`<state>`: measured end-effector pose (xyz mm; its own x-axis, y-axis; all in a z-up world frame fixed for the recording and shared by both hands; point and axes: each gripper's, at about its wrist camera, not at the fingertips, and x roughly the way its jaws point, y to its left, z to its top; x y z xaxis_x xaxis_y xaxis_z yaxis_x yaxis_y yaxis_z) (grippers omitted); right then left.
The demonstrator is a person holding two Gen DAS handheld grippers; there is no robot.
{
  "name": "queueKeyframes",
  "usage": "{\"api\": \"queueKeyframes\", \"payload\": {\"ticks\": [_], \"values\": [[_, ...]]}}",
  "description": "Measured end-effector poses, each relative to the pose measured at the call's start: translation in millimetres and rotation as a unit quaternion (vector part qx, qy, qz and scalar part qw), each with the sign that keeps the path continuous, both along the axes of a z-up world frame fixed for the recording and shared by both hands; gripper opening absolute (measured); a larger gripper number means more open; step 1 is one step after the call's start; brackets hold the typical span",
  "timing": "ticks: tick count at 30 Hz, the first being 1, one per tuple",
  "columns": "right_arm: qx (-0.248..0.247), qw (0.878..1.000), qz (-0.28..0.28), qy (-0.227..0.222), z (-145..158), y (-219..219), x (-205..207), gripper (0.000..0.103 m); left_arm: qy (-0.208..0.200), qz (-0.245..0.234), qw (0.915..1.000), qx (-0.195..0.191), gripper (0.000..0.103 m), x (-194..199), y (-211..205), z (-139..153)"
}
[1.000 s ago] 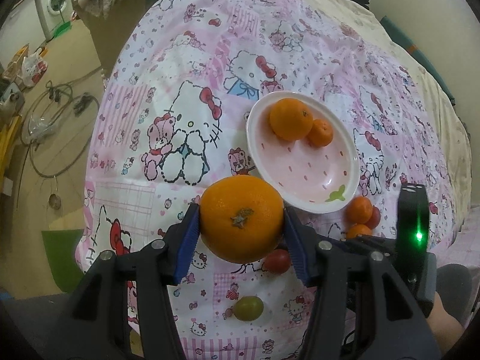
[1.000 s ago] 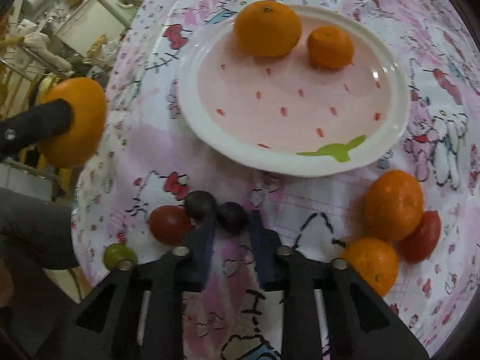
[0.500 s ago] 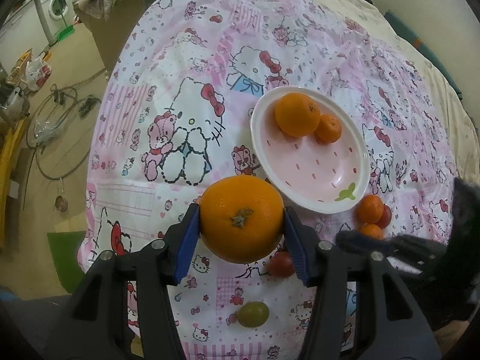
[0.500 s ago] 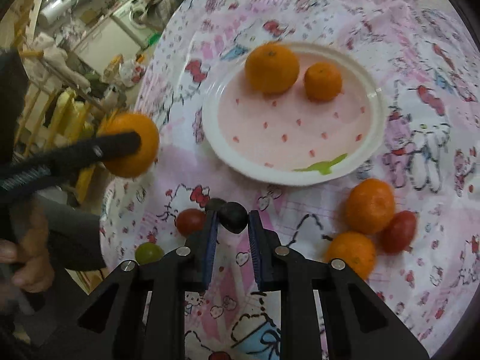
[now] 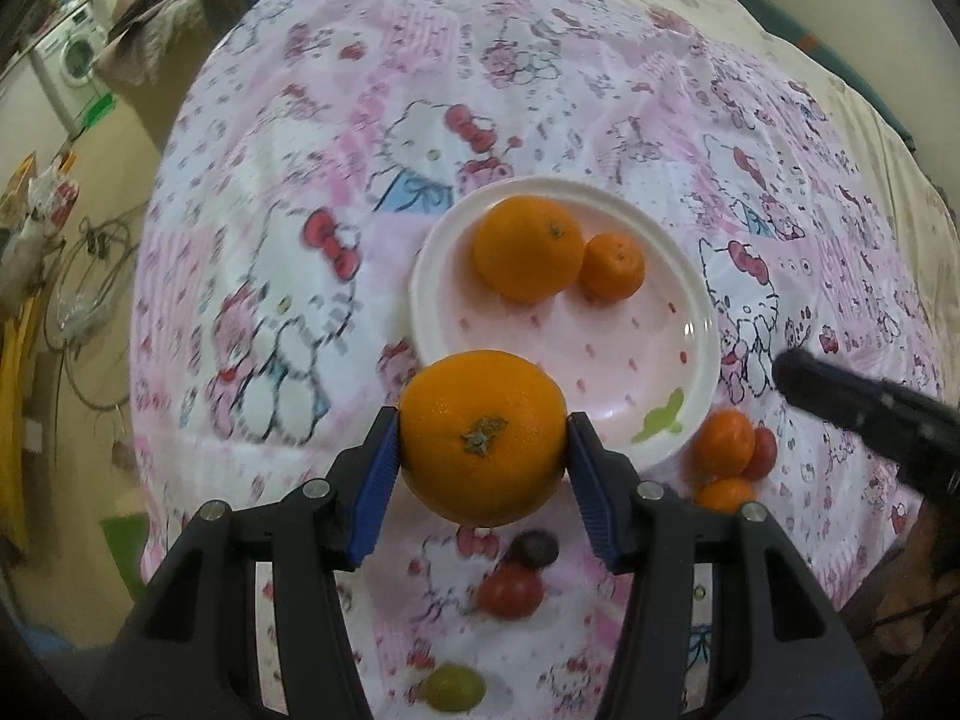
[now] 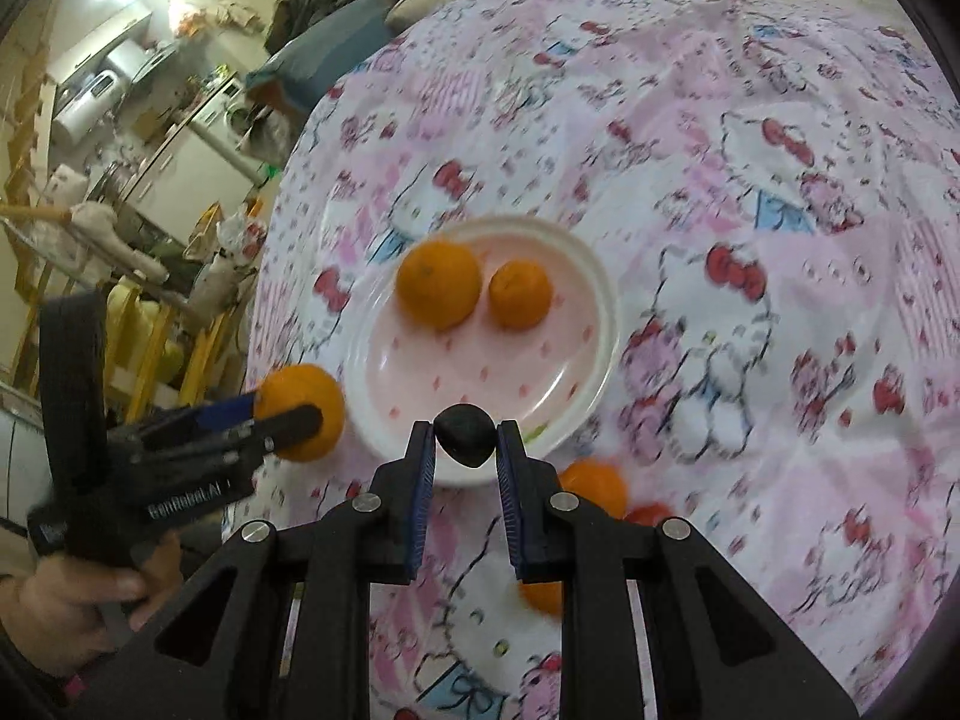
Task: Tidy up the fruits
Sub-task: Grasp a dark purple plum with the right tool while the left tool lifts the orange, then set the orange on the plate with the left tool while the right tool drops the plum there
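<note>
Fruits head for the white, pink-speckled plate [image 5: 702, 306] — left gripper [image 5: 483, 441] clamps a large orange [image 5: 483, 435], right gripper [image 6: 463, 429] pinches a small dark fruit [image 6: 465, 427].

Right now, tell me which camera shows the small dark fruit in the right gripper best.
The right wrist view: the dark fruit sits sharp between the right gripper's pads. The left wrist view shows only that gripper's finger, not its fruit.
</note>
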<state>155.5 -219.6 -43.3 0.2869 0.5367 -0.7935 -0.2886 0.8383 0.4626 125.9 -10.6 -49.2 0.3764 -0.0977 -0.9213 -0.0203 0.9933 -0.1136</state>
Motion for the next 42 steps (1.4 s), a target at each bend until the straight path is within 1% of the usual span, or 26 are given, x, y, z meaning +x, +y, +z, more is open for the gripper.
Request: {"api": "queueKeyframes", "payload": {"ticks": [2,5,15,18,21,23,26,29,37,42], "values": [[-0.008,1.0,-0.003,0.001,-3.1,-4.7,14.0,0.022,0.004,0.0,1.0,-0.002,0.05,7.2,-3.4,-4.2],[-0.01,1.0,-0.004,0.013,-13.0,-4.2,28.8,0.022,0.014,0.001,0.9998,-0.015,0.05,19.6,-9.2,-14.5],[-0.027,0.999,0.003,0.044,-47.9,3.0,68.3,0.022,0.031,-0.008,0.9993,-0.021,0.05,49.5,-31.8,-41.4],[-0.026,0.998,0.003,0.053,-57.2,3.9,75.3,0.022,0.025,-0.013,0.9995,-0.014,0.05,55.4,-38.6,-41.2],[-0.026,0.998,0.0,0.063,-66.1,2.7,79.2,0.022,0.023,-0.018,0.9992,-0.025,0.05,59.0,-44.2,-42.0],[-0.026,0.998,-0.002,0.066,-69.4,0.9,80.1,0.022,0.02,-0.024,0.9994,-0.018,0.051,60.5,-50.2,-42.2],[-0.024,0.997,-0.004,0.07,-72.6,-2.0,81.3,0.022,0.019,-0.028,0.9994,-0.01,0.051,63.3,-56.6,-43.0],[-0.018,0.997,-0.006,0.077,-74.4,-4.7,81.8,0.022,0.02,-0.024,0.9994,-0.012,0.051,63.8,-57.6,-43.1],[-0.005,0.997,0.004,0.076,-71.9,-4.0,80.6,0.025,0.022,-0.025,0.9993,-0.018,0.054,64.0,-55.8,-43.6],[0.004,0.997,0.001,0.077,-68.0,-5.5,80.9,0.025,0.025,-0.033,0.9991,-0.011,0.057,63.1,-59.1,-43.5]]}}
